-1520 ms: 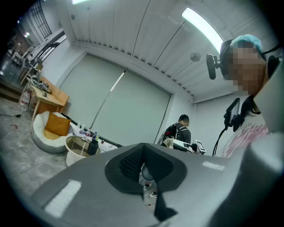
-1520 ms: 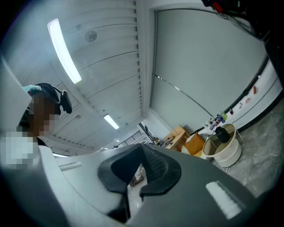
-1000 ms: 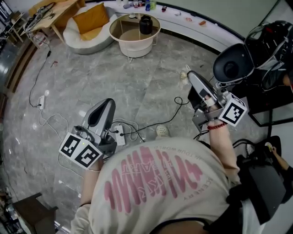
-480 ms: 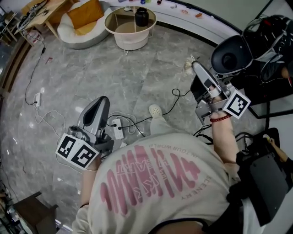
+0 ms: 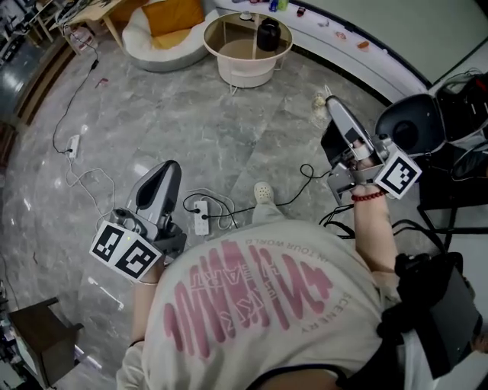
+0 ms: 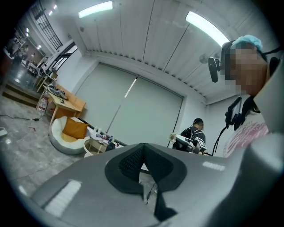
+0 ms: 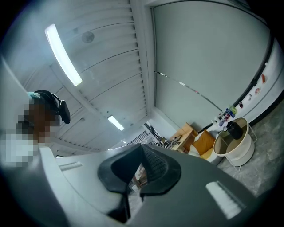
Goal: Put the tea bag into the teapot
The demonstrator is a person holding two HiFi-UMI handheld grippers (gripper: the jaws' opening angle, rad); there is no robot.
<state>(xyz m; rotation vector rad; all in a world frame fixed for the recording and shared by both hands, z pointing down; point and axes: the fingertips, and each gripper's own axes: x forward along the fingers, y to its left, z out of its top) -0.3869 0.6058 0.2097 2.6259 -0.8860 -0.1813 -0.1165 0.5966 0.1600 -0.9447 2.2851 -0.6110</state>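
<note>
Black teapot (image 5: 268, 34), seemingly, stands well apart from left gripper (image 5: 169, 167) and right gripper (image 5: 334, 104), fingers closed.

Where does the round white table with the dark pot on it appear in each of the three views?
Head view: the round white table is at the top, near the middle.
Left gripper view: it is small, left of centre, halfway down.
Right gripper view: it is at the right edge, below the middle.
Shared landmark: the orange cushion, left of the table everywhere.

shirt (image 5: 259, 305) | pink print, upside down | seems to read "IN OUR WORLD", "SCENERY" | rest illegible
</note>
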